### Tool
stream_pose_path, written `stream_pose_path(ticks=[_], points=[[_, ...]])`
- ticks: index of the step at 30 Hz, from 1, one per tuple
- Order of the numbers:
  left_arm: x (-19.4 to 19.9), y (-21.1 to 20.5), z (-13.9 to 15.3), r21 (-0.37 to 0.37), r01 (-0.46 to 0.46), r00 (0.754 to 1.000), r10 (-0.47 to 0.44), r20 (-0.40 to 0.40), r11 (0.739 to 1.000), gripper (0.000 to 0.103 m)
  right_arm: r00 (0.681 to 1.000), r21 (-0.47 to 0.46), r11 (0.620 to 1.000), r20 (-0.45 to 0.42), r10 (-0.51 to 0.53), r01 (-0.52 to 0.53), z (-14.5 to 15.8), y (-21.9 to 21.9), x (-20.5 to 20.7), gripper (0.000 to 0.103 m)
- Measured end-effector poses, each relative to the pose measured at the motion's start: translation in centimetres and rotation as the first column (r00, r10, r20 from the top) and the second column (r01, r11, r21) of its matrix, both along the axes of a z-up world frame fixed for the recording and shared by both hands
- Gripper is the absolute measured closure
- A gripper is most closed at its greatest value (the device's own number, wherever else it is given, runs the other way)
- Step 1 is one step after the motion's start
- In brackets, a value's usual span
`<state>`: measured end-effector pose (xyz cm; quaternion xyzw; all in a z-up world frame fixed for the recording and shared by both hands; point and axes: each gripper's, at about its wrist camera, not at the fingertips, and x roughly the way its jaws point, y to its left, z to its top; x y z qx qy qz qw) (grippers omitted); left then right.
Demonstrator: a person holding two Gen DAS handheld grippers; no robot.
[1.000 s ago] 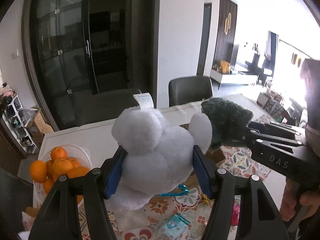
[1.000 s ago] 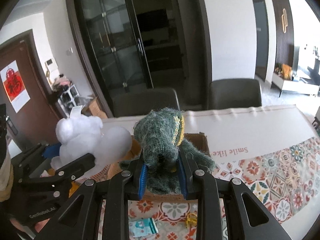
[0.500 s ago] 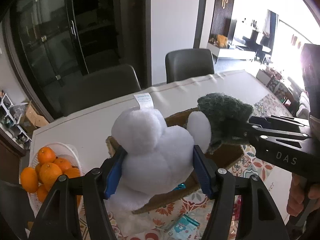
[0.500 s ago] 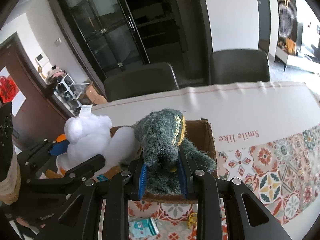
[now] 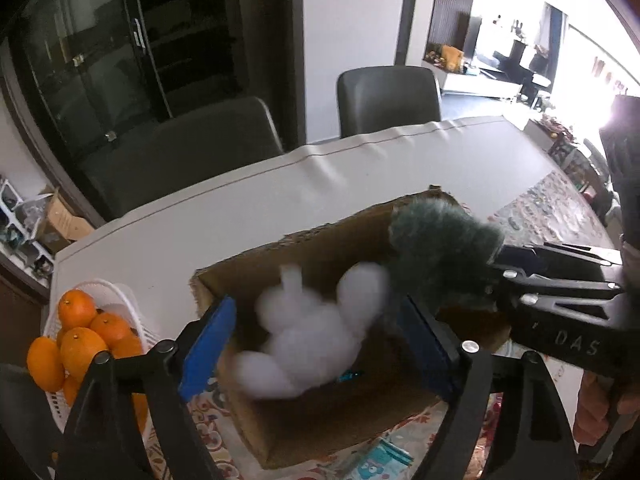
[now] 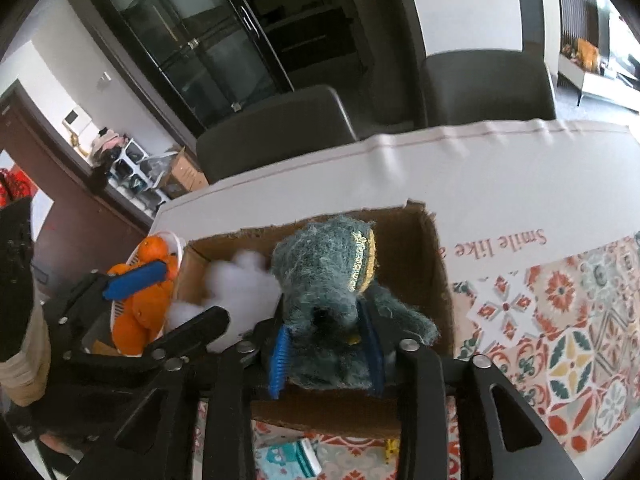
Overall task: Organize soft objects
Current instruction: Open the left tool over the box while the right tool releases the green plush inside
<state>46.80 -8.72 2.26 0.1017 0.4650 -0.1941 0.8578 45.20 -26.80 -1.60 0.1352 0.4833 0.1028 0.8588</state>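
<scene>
A white plush toy (image 5: 312, 332) shows blurred inside the open cardboard box (image 5: 320, 240), between the spread blue pads of my left gripper (image 5: 320, 344), which is open and no longer touches it. The toy also shows in the right wrist view (image 6: 244, 284) in the box (image 6: 432, 256). My right gripper (image 6: 328, 356) is shut on a dark green plush toy (image 6: 336, 280) with a gold collar and holds it over the box's right half. The green toy also shows in the left wrist view (image 5: 440, 256).
A white basket of oranges (image 5: 80, 336) stands left of the box, close to my left gripper. Two grey chairs (image 5: 384, 96) stand behind the table (image 5: 240, 208). A patterned cloth (image 6: 560, 320) covers the table's near right. A small packet (image 5: 380, 464) lies in front of the box.
My left gripper has opened and the white toy has dropped into the box. Both grippers have moved forward and down over the box. The right gripper still holds the green toy.
</scene>
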Motion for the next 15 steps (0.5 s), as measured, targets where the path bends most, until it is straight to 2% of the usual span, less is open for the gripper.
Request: stream_pose_path(ticks=[1, 3, 7, 12, 15], points=[[0.0, 0.2, 0.1, 0.005, -0.007, 1.000, 0.007, 0.009, 1.000, 0.013, 1.000, -0.010, 1.000, -0.005, -0.003, 0.003, -0.3, 0.0, 0.1, 0.050], [-0.4, 0.7, 0.4, 0.037, -0.042, 0.998, 0.040, 0.049, 0.998, 0.010, 1.000, -0.041, 0.999, 0.002, -0.026, 0.026, -0.3, -0.1, 0.1, 0.043], [-1.5, 1.6, 1.0, 0.076, -0.085, 0.992, 0.077, 0.102, 0.993, 0.009, 0.999, -0.082, 0.996, 0.028, -0.034, 0.036, 0.5, 0.1, -0.4, 0.042], [-3.0, 2.9, 2.0, 0.081, -0.148, 0.982, 0.137, 0.129, 0.986, 0.008, 0.996, -0.146, 0.986, 0.050, -0.080, 0.086, 1.9, -0.1, -1.5, 0.042], [-4.5, 3.0, 2.8, 0.089, -0.158, 0.976, 0.142, 0.165, 0.983, 0.006, 0.995, -0.159, 0.984, 0.066, -0.073, 0.082, 2.6, 0.1, -2.7, 0.042]])
